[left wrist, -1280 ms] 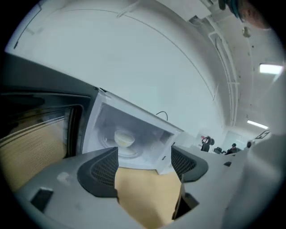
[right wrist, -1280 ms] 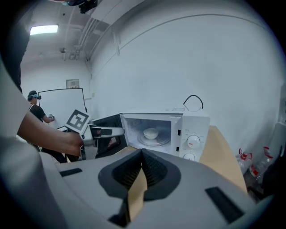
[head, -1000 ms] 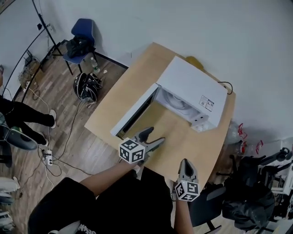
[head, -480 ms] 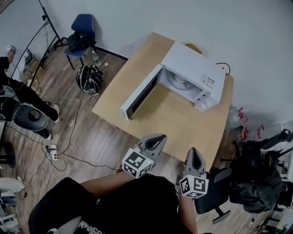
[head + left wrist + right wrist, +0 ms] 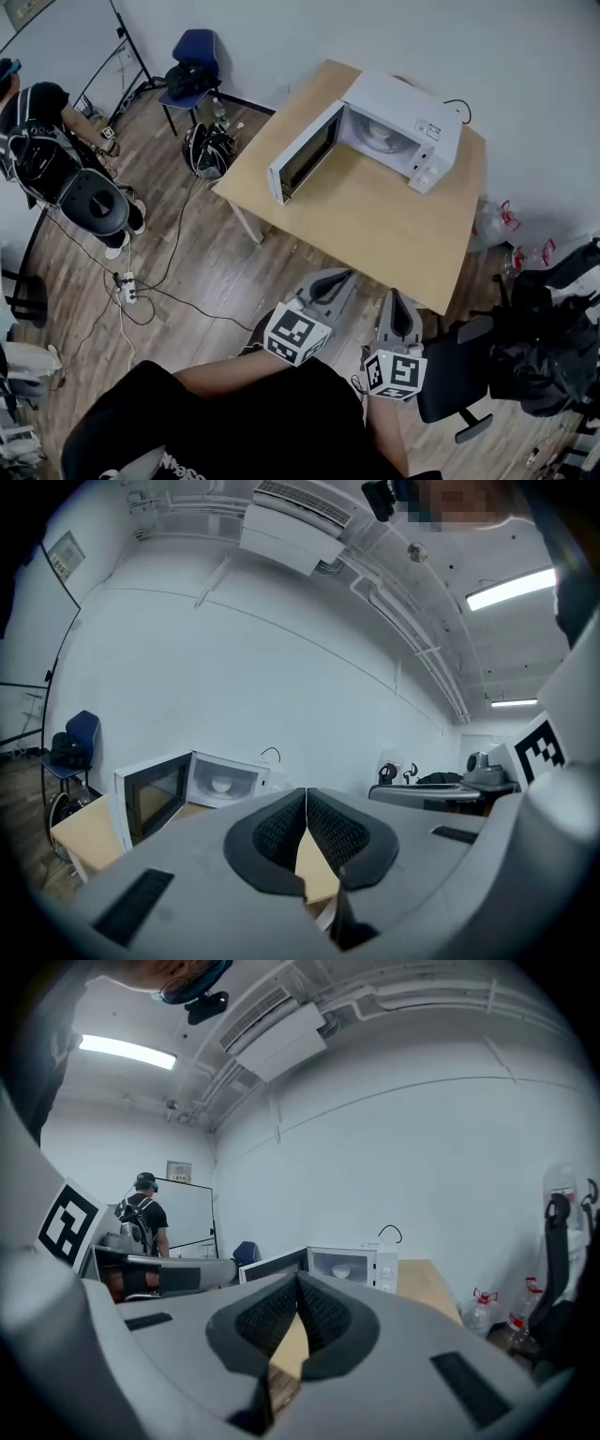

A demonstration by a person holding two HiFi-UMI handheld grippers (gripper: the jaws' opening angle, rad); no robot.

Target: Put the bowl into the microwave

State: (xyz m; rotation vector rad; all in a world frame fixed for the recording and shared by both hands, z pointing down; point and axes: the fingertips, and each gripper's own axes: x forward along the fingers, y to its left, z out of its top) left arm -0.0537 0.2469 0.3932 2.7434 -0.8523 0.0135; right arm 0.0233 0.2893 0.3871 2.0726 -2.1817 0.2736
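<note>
The white microwave stands at the far side of the wooden table with its door swung open to the left. A white bowl sits inside the cavity; it also shows as the bowl in the left gripper view and the bowl in the right gripper view. My left gripper and right gripper hang side by side off the table's near edge, well short of the microwave. Both are shut with nothing between the pads, and the same holds in the right gripper view.
A blue chair and a dark bag lie left of the table. A person stands at far left; cables and a power strip cross the floor. A black office chair and black bags sit to the right.
I have stepped back: the table and microwave now lie farther away, and both grippers have withdrawn past the table's near edge. The left jaws went from open to shut.
</note>
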